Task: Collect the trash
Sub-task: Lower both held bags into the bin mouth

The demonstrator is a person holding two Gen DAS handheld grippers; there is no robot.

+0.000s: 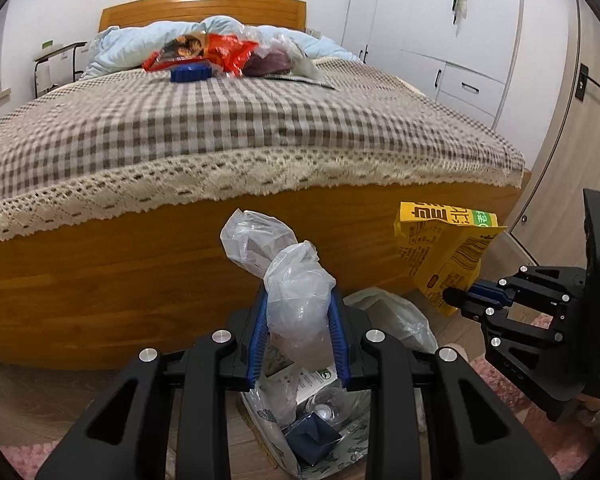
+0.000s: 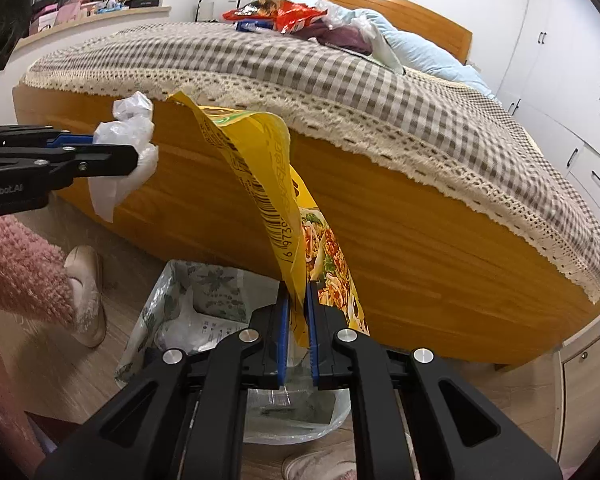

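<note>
Crumpled plastic bag pinched in left fingers, yellow wrapper clamped by right fingers

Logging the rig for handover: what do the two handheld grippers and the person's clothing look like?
Both the left gripper and the right gripper are matte black linkage frames with round silver pivot pins and blue-padded fingers. The right one shows a green light in the left wrist view; the left carries white lettering in the right wrist view. The person wears a fuzzy pink sleeve and pale slippers.
</note>
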